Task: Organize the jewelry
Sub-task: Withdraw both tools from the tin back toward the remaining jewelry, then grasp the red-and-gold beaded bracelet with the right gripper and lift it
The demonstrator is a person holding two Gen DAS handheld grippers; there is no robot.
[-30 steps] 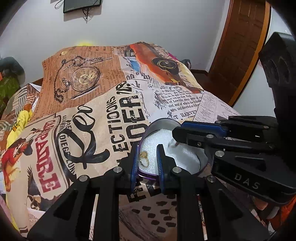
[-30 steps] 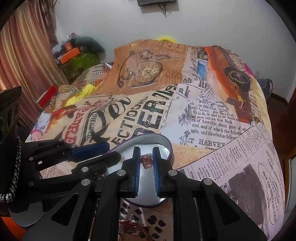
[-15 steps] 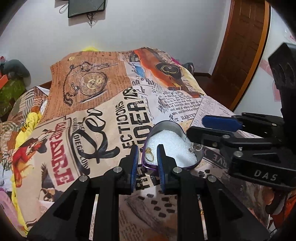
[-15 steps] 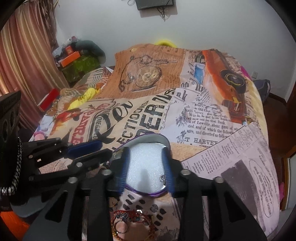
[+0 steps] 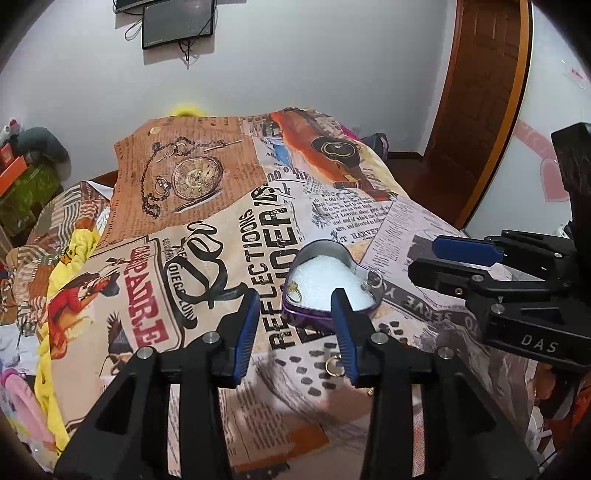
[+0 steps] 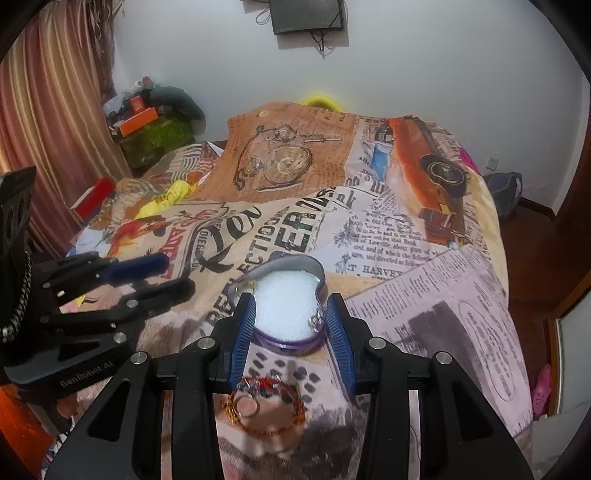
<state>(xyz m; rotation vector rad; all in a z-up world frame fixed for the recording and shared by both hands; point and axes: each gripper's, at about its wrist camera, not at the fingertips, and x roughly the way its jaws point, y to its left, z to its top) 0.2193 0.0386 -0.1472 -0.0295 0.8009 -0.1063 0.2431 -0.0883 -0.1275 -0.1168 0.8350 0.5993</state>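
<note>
A purple heart-shaped tin (image 5: 328,280) with white foam lies on the printed bedspread; it also shows in the right wrist view (image 6: 284,306). A gold ring (image 5: 294,290) rests at its left edge and a silver ring (image 5: 373,281) at its right edge (image 6: 315,321). My left gripper (image 5: 293,332) is open and empty just in front of the tin. My right gripper (image 6: 290,332) is open and empty, its fingers either side of the tin's near end. A red and gold beaded bracelet (image 6: 266,406) with a ring lies below the right gripper. Another gold ring (image 5: 334,365) lies by the left gripper's right finger.
The bedspread (image 5: 207,258) covers the bed. Clothes and boxes (image 6: 147,125) pile at the far left by a curtain. A wooden door (image 5: 480,92) stands at the right. A dark screen (image 6: 306,14) hangs on the wall.
Both grippers let go of their jewellery into the tin, opened wide and drew back toward me. The gold ring and silver ring now rest in the tin.
</note>
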